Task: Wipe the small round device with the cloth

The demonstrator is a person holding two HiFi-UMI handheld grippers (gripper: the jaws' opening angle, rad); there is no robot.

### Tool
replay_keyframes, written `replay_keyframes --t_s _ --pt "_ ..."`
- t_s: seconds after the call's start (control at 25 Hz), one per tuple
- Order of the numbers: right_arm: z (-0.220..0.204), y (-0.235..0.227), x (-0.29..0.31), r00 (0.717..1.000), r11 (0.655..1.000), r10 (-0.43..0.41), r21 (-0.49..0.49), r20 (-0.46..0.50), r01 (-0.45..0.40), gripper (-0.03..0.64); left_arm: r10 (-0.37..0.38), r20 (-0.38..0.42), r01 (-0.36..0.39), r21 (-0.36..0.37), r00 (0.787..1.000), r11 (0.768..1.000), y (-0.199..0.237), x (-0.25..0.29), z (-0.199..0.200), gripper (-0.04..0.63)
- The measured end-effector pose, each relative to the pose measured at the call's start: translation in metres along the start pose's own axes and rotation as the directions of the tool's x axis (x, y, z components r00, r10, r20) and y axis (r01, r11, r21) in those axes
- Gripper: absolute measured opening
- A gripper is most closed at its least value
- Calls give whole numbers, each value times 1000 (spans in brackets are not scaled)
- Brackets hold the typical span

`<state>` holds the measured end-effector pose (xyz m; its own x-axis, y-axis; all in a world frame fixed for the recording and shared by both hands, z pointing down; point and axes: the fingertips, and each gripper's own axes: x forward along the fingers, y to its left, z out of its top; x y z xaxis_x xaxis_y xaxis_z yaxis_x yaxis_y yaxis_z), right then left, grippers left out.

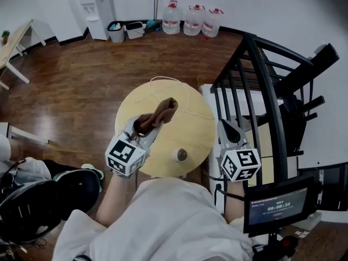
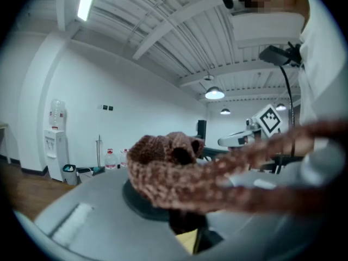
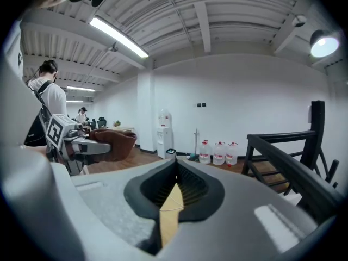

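The small round device (image 1: 181, 155) sits near the front edge of the round yellow table (image 1: 196, 132). My left gripper (image 1: 149, 125) hangs over the table's left part, shut on a brown knitted cloth (image 1: 162, 113) that sticks out past its tips. In the left gripper view the cloth (image 2: 168, 167) fills the space over the jaws and trails off to the right. My right gripper (image 1: 226, 126) is at the table's right edge, shut and holding nothing. The right gripper view shows its jaws (image 3: 175, 174) pressed together, with the cloth (image 3: 114, 139) in the other gripper at the left.
A thin white cable (image 1: 174, 91) loops over the far half of the table. A black stair railing (image 1: 255, 86) stands close on the right. A small screen (image 1: 276, 204) is at lower right. Water bottles (image 1: 193, 19) and a dispenser (image 1: 97, 7) line the far wall.
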<state>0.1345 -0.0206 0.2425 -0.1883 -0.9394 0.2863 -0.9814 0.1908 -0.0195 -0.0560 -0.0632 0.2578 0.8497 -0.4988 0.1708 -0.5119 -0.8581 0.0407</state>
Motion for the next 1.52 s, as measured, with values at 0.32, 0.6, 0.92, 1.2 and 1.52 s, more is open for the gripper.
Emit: replay_keyframes --t_s 0.32,0.6,0.92,1.2,1.52 --pt "-16 17 -27 993 983 -120 140 19 116 3 -66 30 68 -91 997 993 1 -13 -20 92" --pt "9 19 -62 974 987 -153 78 169 141 2 -113 47 115 -44 992 992 -24 -25 -13 92" --pt "24 20 -114 943 990 -143 56 301 132 2 -82 63 85 -50 995 995 -58 -48 -2 92" --pt "0 40 -187 930 995 -70 92 360 40 2 -57 85 61 -46 995 997 -124 -89 -6 92" --pt "-55 73 -268 961 999 -24 54 276 10 2 -63 69 65 -36 996 997 -218 -139 -29 92"
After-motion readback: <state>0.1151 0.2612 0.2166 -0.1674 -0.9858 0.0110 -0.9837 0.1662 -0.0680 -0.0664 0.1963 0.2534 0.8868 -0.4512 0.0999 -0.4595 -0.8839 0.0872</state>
